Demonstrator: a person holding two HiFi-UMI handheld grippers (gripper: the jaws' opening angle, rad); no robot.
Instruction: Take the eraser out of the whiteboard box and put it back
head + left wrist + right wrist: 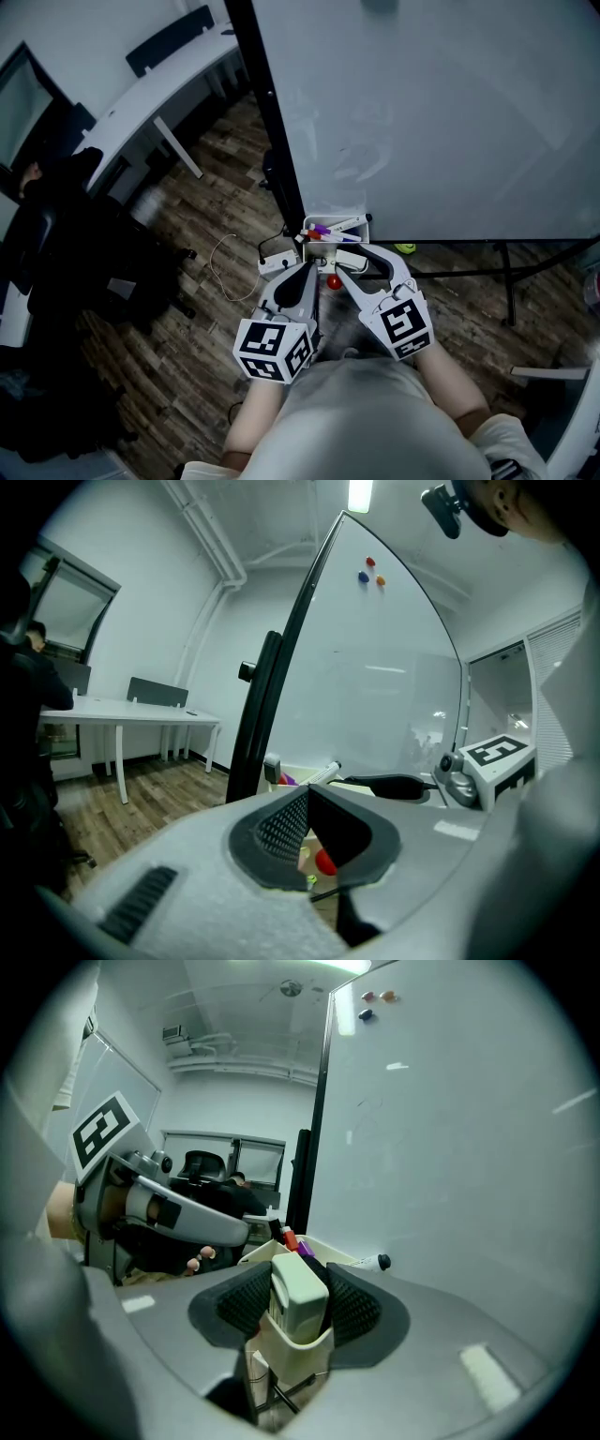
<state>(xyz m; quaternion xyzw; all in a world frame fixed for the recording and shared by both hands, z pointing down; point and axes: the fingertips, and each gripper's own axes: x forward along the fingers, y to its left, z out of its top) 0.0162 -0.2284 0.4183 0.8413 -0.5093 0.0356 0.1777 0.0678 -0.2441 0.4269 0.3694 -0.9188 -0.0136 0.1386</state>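
Pale blocky eraser (300, 1299), ribbed right tongs (298, 1281) seemingly gripping, cream box (296, 1346)

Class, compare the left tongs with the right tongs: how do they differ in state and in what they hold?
The left tongs are shut with nothing between them; the right tongs are shut on the eraser. The left tongs stay outside the box, while the right tongs reach over its near compartment, where the eraser stands. Both point toward the box.
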